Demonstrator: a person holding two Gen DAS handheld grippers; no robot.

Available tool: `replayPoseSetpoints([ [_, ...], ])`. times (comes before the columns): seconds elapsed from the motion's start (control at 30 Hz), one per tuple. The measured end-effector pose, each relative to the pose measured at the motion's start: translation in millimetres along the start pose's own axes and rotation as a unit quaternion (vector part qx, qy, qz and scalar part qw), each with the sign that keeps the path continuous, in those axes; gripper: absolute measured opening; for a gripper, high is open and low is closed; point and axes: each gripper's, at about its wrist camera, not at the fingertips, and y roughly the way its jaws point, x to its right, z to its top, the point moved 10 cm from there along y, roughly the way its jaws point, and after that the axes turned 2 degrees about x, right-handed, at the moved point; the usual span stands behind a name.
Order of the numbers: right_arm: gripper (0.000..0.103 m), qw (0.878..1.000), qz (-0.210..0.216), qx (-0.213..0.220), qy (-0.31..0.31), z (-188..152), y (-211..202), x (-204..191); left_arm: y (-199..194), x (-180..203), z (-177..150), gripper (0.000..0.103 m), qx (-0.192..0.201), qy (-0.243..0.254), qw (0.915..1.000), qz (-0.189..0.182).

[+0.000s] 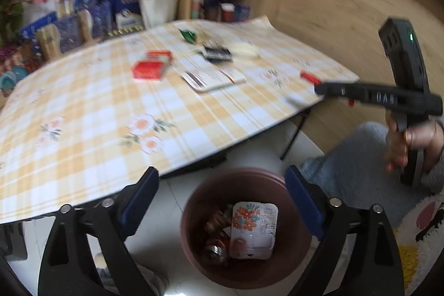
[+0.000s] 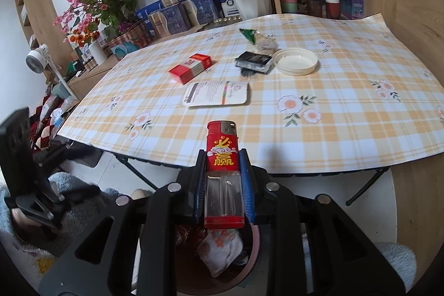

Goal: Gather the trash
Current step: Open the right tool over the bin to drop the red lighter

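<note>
Red lighter hiding bin, table trash blurred

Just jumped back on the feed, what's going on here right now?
A person is clearing trash off the checked table into a brown bin on the floor. The left gripper hangs open over the bin, nothing between its pads; a floral packet lies inside. The right gripper is shut on a red lighter, also above the bin. A red box, a white card and a white lid remain on the table.
</note>
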Motion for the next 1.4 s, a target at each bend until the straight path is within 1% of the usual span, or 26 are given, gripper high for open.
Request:
replayPoseSetpoints([
  [0.07,0.026,1.000,0.001,-0.003,-0.004,-3.1,3.1,-5.5,-10.3,-7.6,5.5,0.093,0.022,0.000,0.9995,0.023],
  [0.17,0.026,1.000,0.005,-0.007,-0.009,-7.9,6.9,-13.2,-22.0,-19.2,9.8,0.095,0.043,-0.006,0.9979,0.048],
  [0.33,0.026,1.000,0.010,-0.014,-0.026,-15.6,13.4,-26.1,-38.6,-43.5,12.0,0.096,0.070,-0.038,0.9930,0.086],
  [0.6,0.026,0.998,0.018,-0.041,-0.053,-41.2,26.6,-44.7,-55.6,-69.8,7.5,0.097,0.097,-0.092,0.9839,0.119],
  [0.73,0.026,0.996,0.017,-0.056,-0.070,-54.4,32.0,-51.5,-60.2,-78.4,4.5,0.097,0.102,-0.108,0.9789,0.139],
  [0.83,0.026,0.994,0.018,-0.067,-0.085,-60.4,36.4,-56.8,-61.9,-78.8,4.1,0.097,0.105,-0.108,0.9786,0.141],
  [0.93,0.026,0.992,0.018,-0.079,-0.097,-66.3,41.4,-62.1,-58.6,-77.1,3.4,0.097,0.099,-0.102,0.9800,0.140],
  [1.1,0.026,0.989,0.017,-0.099,-0.111,-74.3,48.7,-66.6,-52.0,-73.7,2.4,0.097,0.089,-0.091,0.9819,0.141],
  [1.27,0.027,0.987,0.015,-0.112,-0.118,-80.7,53.4,-68.0,-49.7,-75.3,1.8,0.097,0.085,-0.091,0.9814,0.146],
  [1.33,0.047,0.987,0.012,-0.111,-0.119,-80.7,53.8,-68.2,-50.3,-76.7,1.9,0.097,0.086,-0.093,0.9810,0.147],
  [1.37,0.066,0.987,0.013,-0.105,-0.119,-78.8,51.7,-69.1,-50.6,-77.3,1.8,0.097,0.086,-0.095,0.9808,0.147],
  [1.4,0.073,0.988,0.013,-0.098,-0.120,-76.7,50.2,-69.2,-50.8,-77.9,1.4,0.097,0.086,-0.096,0.9807,0.146],
])
